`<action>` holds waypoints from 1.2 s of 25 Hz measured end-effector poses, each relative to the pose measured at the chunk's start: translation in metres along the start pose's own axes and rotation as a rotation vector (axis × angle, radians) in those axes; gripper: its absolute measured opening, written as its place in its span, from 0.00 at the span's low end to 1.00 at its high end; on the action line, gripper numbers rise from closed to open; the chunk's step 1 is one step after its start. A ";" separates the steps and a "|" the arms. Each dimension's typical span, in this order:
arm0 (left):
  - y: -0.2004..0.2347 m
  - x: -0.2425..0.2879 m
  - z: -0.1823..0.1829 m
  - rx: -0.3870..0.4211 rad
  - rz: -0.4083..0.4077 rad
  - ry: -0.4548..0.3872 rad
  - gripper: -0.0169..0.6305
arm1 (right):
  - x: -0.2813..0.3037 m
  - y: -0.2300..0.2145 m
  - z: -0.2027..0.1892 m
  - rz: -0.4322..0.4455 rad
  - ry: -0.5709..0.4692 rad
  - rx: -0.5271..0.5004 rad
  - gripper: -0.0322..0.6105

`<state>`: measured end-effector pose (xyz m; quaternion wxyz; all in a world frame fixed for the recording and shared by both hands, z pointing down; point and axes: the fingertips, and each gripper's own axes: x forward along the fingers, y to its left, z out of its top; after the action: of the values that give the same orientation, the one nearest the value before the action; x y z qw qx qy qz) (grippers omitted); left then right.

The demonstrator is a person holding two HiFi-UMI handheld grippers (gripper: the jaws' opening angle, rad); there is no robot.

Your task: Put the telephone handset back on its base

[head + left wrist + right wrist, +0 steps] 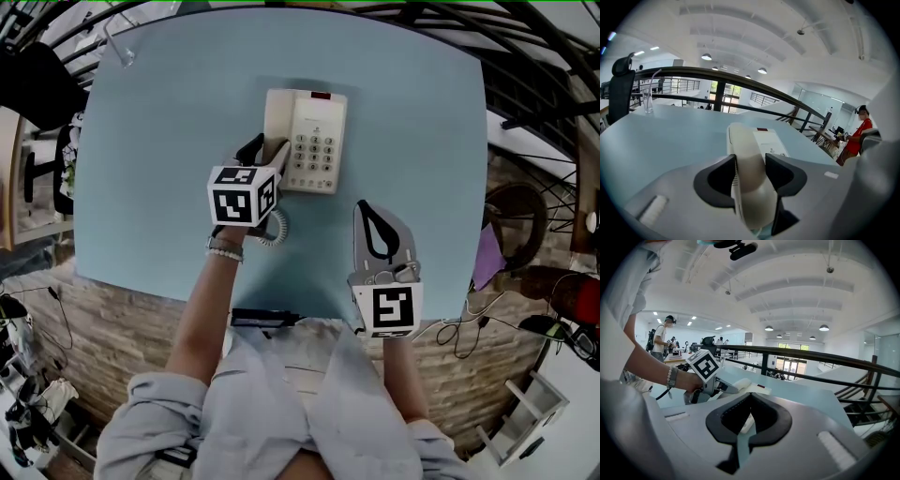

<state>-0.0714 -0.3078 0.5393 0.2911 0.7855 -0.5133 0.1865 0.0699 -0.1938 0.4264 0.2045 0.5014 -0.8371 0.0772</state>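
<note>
A cream telephone base [317, 141] with a keypad sits on the pale blue table [159, 169]. The cream handset [275, 127] lies along the base's left side. My left gripper [265, 152] is shut on the handset's near end. In the left gripper view the handset [746, 159] runs between the two black jaws toward the base [769, 143], with my left gripper [750, 165] clamped on its sides. My right gripper [366, 208] hovers over the table's front right, shut, holding nothing. In the right gripper view its tips [750, 395] meet, and the phone [752, 387] and the left hand are beyond.
A coiled cord [275, 228] curls on the table below the handset. A clear glass with a straw [120, 49] stands at the far left corner. A black railing runs behind the table. Another person in red [858, 136] stands far right.
</note>
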 end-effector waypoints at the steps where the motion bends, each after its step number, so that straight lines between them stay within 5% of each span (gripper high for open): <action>1: 0.000 0.000 0.000 0.000 -0.006 -0.004 0.34 | -0.001 0.000 0.000 -0.002 -0.003 0.002 0.06; 18: -0.009 -0.009 0.001 0.055 -0.044 -0.011 0.34 | -0.009 0.006 0.001 0.016 0.006 -0.021 0.06; 30: -0.036 -0.073 0.033 0.129 -0.077 -0.167 0.32 | -0.032 0.011 0.025 0.009 -0.090 -0.041 0.06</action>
<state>-0.0677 -0.2669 0.4615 0.2032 0.8345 -0.4922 0.1417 0.0675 -0.1710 0.3915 0.1767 0.4964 -0.8490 0.0381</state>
